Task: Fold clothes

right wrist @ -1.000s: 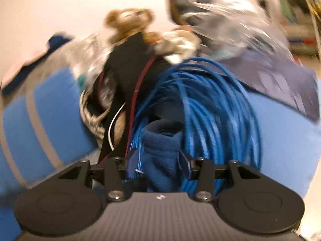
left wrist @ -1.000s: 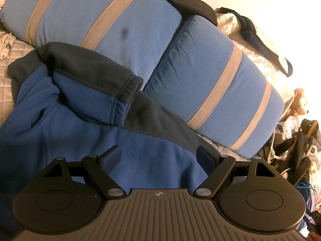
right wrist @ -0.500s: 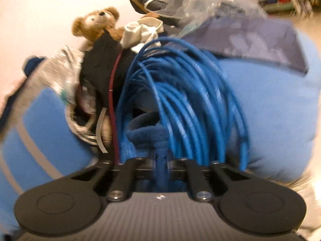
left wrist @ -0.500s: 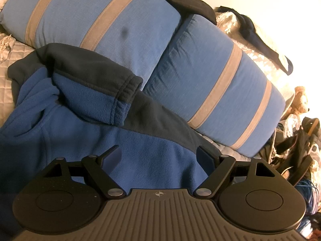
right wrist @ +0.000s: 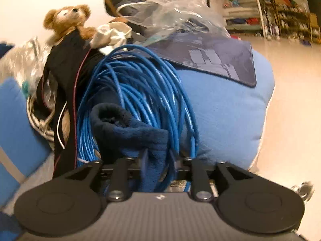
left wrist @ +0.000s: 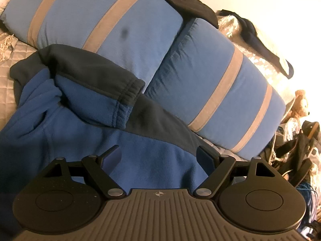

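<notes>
A: So where does the fleece lie against the left gripper?

B: Right under it and ahead of it. The jaws stand wide and nothing is between them; the blue cloth spreads on the bed below, with a dark-trimmed sleeve folded across the body. Two striped blue pillows lie just behind the fleece.

A: And the right gripper?

B: Its jaws are opening. A bunched fleece end, blue with a dark cuff, sits between the fingers; whether the pads touch it at this instant I cannot tell, since the cloth hides them. That cuff rests against a coil of blue cable.

A: What else is near it?

B: A light blue cushion just to the right of the cable, a black strap to the left, a teddy bear and a clear plastic bag further back.

A: Any writing or brand?

B: A small compass-like mark on each gripper body; no words I can read. A dark printed flap lies on the cushion, its print too blurred to make out.
</notes>
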Demonstrator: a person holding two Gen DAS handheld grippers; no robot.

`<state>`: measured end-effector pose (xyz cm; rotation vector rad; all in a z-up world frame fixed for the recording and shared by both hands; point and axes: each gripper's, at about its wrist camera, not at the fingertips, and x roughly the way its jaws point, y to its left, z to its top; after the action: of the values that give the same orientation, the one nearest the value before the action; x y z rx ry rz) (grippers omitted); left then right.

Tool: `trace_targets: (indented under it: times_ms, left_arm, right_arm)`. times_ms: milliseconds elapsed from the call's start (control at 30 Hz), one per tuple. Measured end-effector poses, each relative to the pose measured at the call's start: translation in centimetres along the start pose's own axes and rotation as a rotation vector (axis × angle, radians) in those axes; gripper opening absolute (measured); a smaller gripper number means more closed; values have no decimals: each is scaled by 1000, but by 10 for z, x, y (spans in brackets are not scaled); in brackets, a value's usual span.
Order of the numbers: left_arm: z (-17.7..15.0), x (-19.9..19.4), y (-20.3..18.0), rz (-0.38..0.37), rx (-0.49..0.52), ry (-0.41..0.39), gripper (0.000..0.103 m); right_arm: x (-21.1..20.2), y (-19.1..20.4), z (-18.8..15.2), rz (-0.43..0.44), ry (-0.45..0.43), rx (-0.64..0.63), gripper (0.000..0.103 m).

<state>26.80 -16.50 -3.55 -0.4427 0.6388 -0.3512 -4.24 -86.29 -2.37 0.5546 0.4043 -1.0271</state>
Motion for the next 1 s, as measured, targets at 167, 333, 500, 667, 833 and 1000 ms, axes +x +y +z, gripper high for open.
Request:
trace_targets:
  times_ms: [167,333,500,667,833,1000]
  left_arm:
    - [0,-1,-1,-10,8,-3,82]
    - [0,-1,0,-8,-1,-2,82]
    - [0,-1,-1,-10,1,0,82]
    - [0,0,0,-16,5,5,82]
    - [1,1,0,-18,5,7,82]
    - [1,2,0,-25,4,13,82]
  right_arm:
    - [-44,35,-16,15,-78,-235,81]
    - [-76,87,-57,271,-76,-576,80]
    - [-98,139,-113,634,26,-870,70]
    - [-89,189,-143,879,270,-849,66]
    - [-68,235,-174,920,403,-873,66]
    - [-57,267,-199,909,442,-900,28]
